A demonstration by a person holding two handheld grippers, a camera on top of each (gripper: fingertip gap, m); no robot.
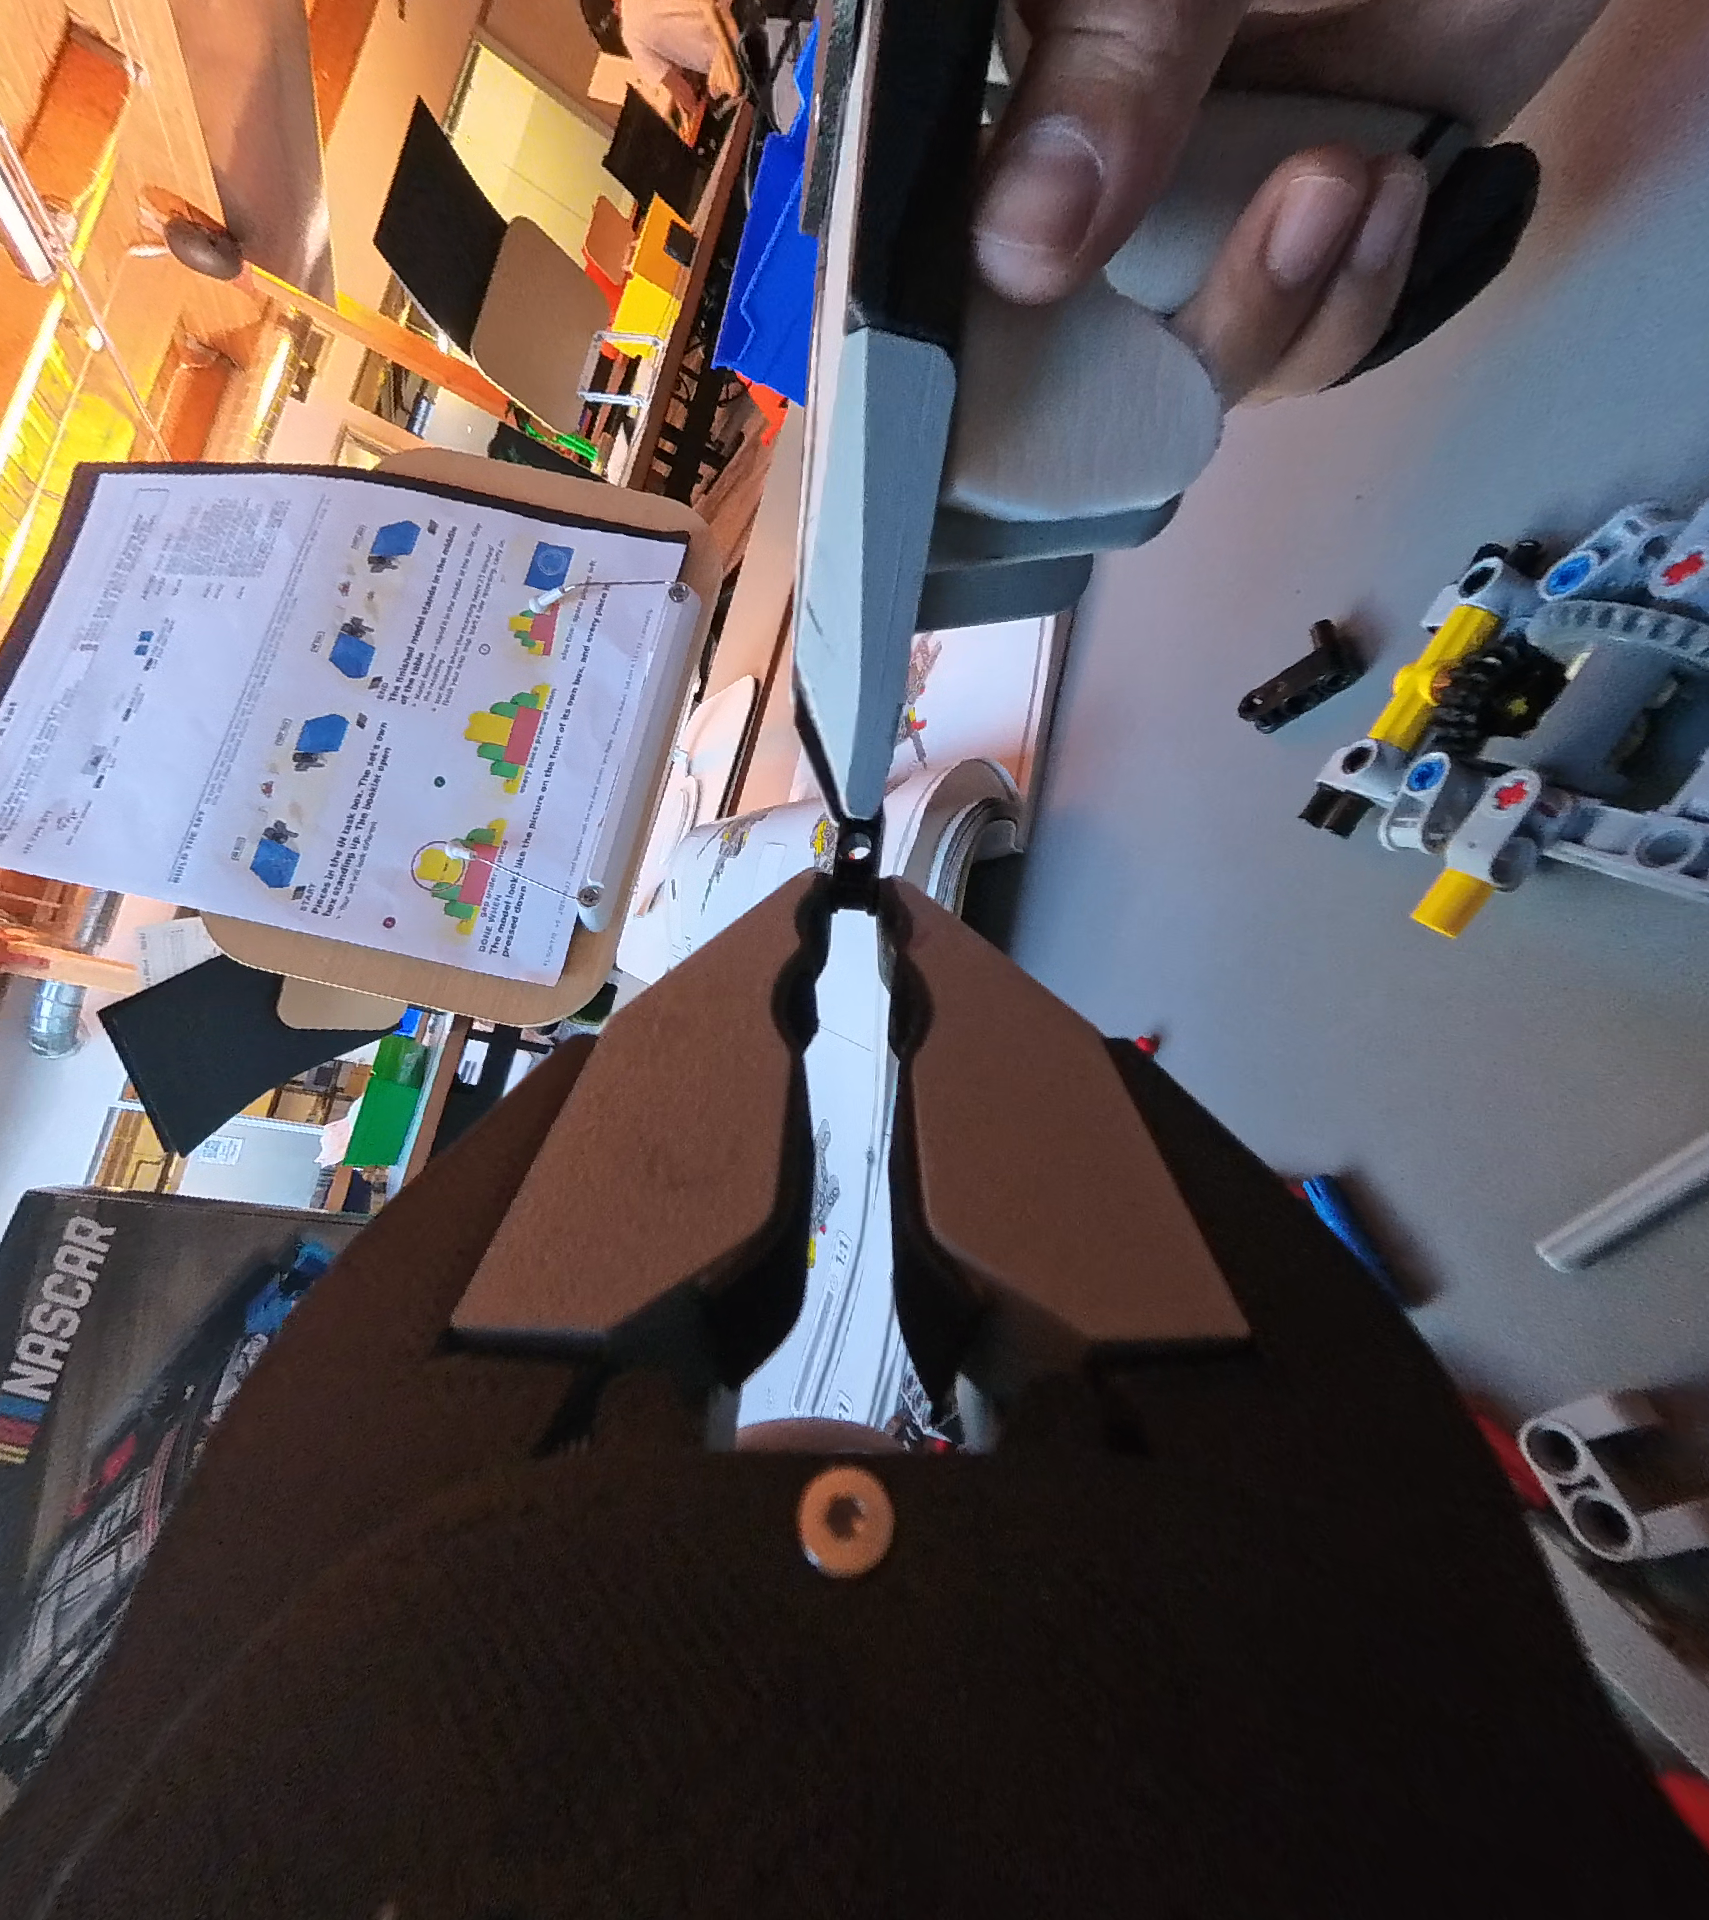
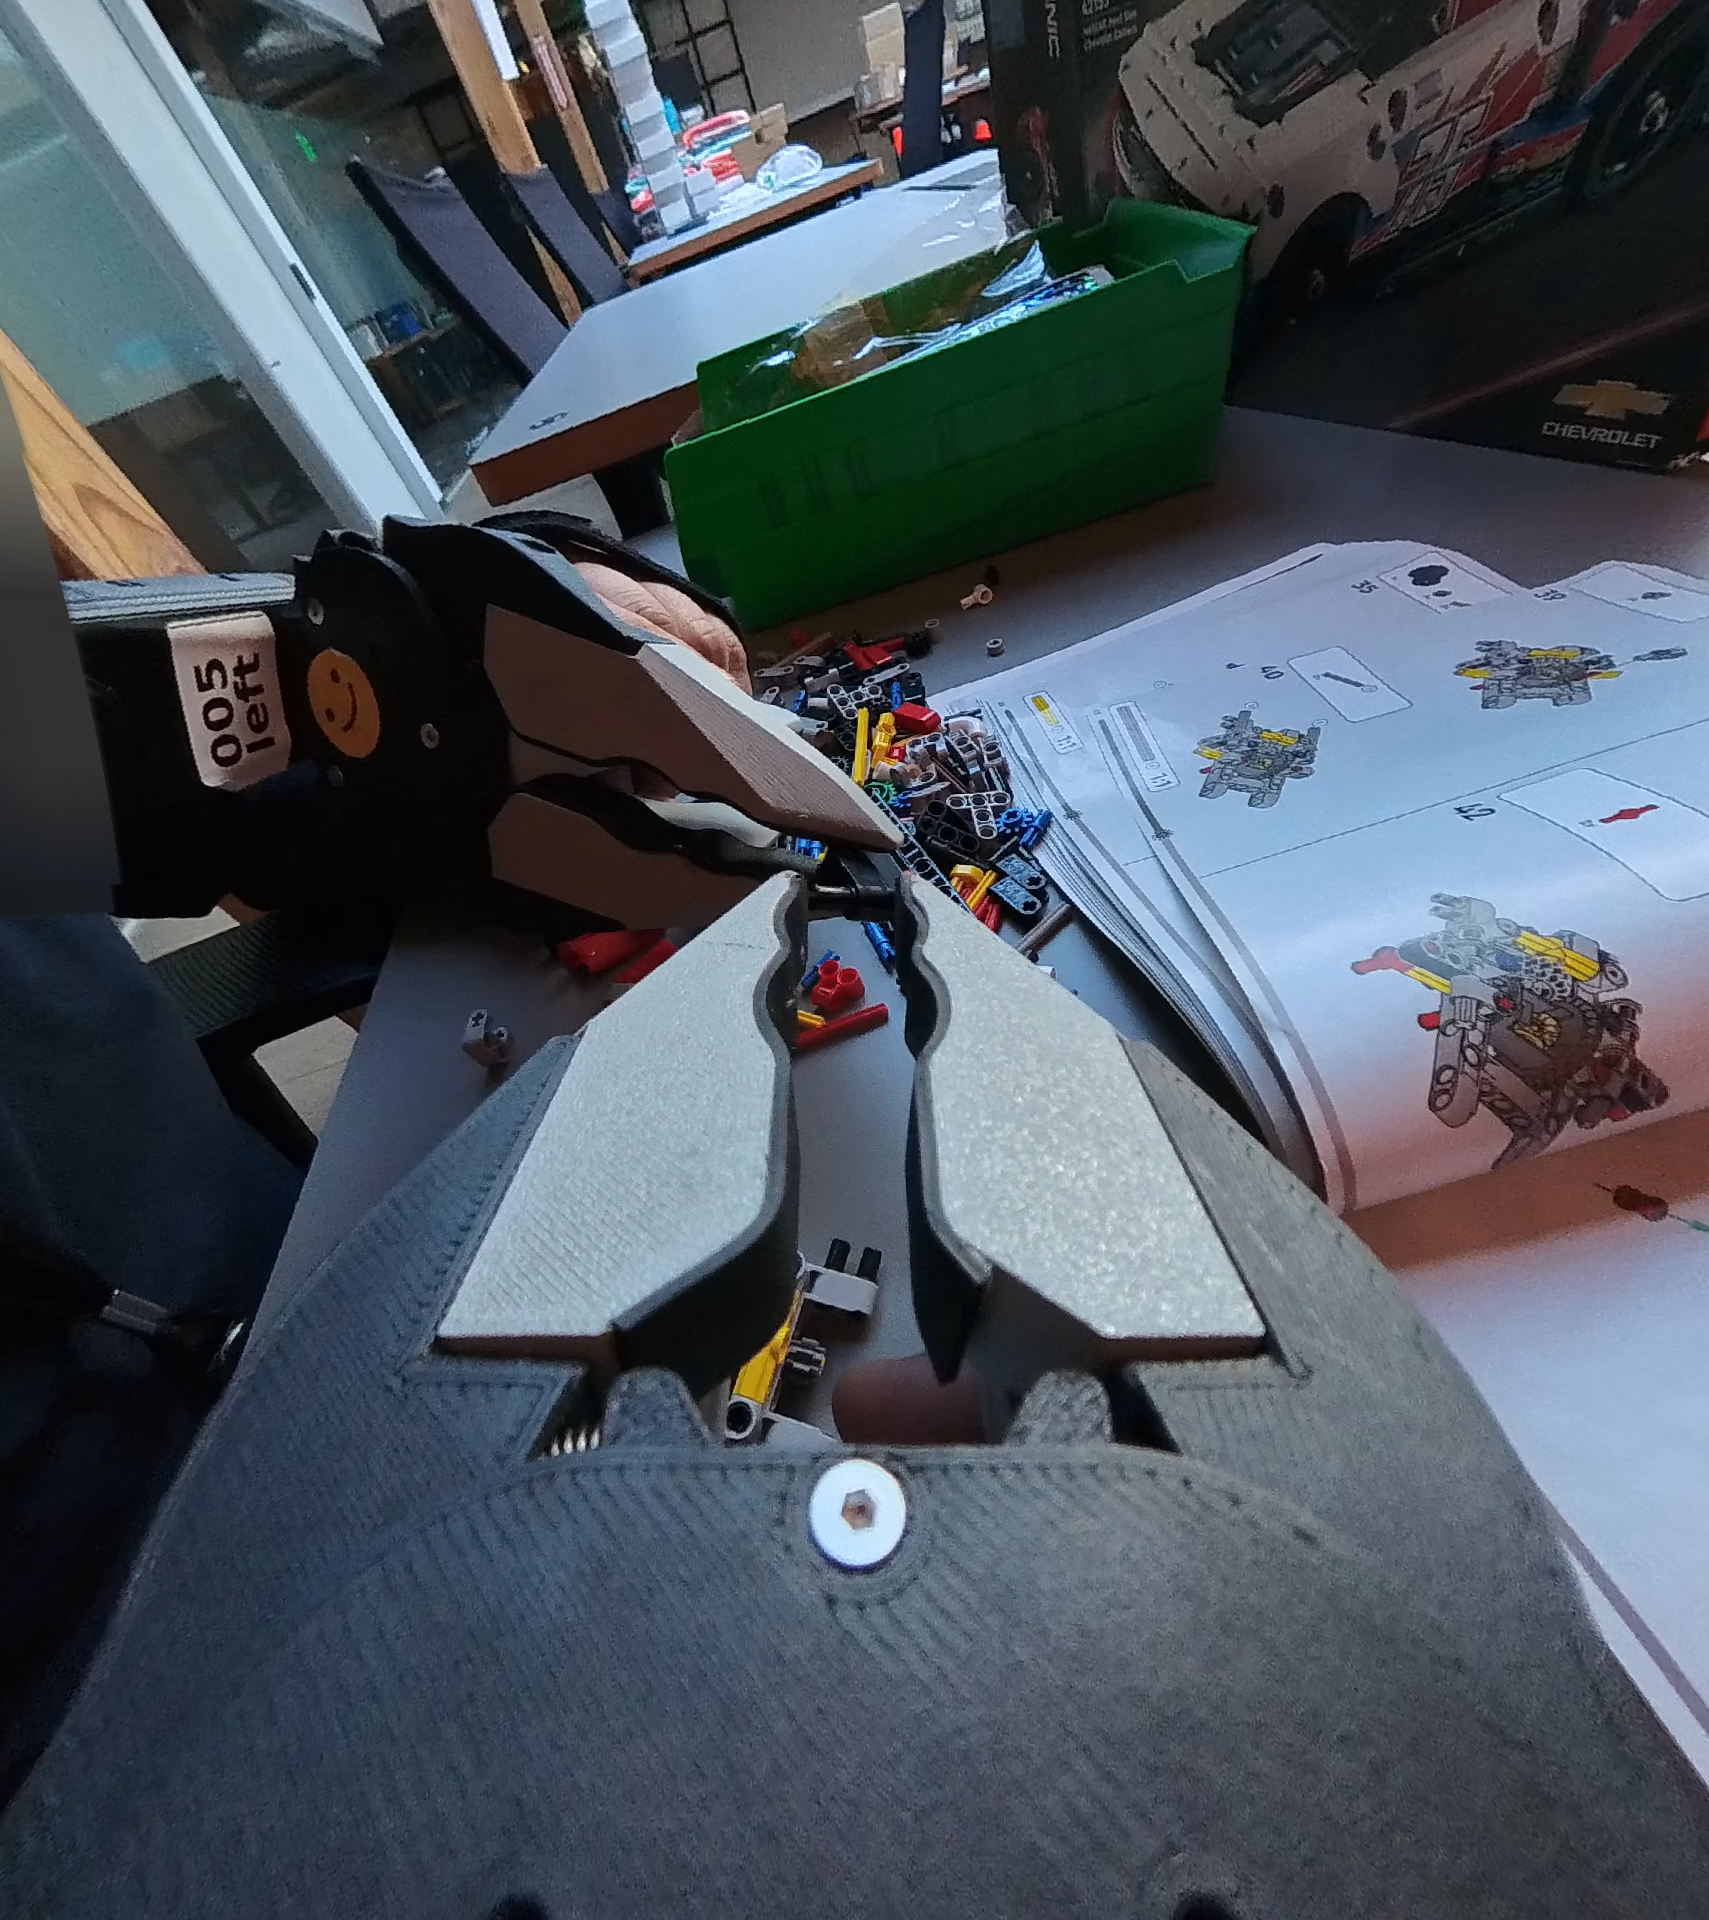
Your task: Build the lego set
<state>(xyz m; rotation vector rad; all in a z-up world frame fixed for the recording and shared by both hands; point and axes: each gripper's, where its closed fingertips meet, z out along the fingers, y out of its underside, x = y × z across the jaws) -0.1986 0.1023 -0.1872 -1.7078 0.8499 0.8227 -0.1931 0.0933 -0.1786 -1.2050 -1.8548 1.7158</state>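
1. Nearest the lens, the left gripper: brown fingers drawn to a narrow gap, jaws clamped on a small black piece with a round hole, held up clear of the bench.
2. Met tip to tip from above by the right gripper, gripped by a hand; jaws narrow as well, the same black piece bridging their gap and touching both tips.
3. Under the meeting point, an open instruction booklet, flat on the bench with its curled page edges facing the loose parts.
4. Beside the booklet, a dense pile of loose parts just beyond the tips; a few red pieces scattered nearer, with bare bench around them.
5. Bench edge close on the left-gripper side, dropping to a dark chair; little room there.
6. Far side walled off by a green bin and an upright car-kit box, side by side.
7. In the left wrist view, open grey bench to the right of the grippers, broken by a partly built grey-and-yellow model, a small black connector near it, a grey rod and a grey two-hole piece.
8. Behind the booklet, a printed sheet on a wooden board, standing apart from both grippers.
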